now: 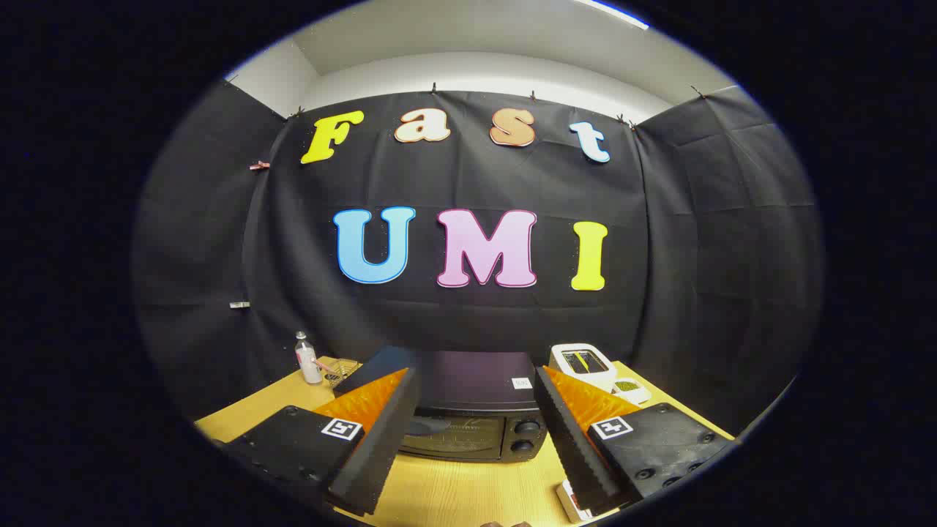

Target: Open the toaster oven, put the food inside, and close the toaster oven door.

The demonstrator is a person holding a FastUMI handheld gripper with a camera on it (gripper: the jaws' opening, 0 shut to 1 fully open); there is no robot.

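Note:
A black toaster oven (474,410) stands on the wooden table (468,490), straight ahead and beyond the fingers. Its glass door (454,438) is closed, with two round knobs (524,435) on its right side. My gripper (476,439) hangs above the table in front of the oven, open wide, nothing between its fingers. The oven shows in the gap between the two fingers. I cannot make out the food for certain.
A small clear bottle (307,359) and a wire basket (340,369) stand at the back left of the table. A white box-shaped appliance (583,363) and a small white dish (629,388) sit right of the oven. A white object (572,505) lies near the right finger's base.

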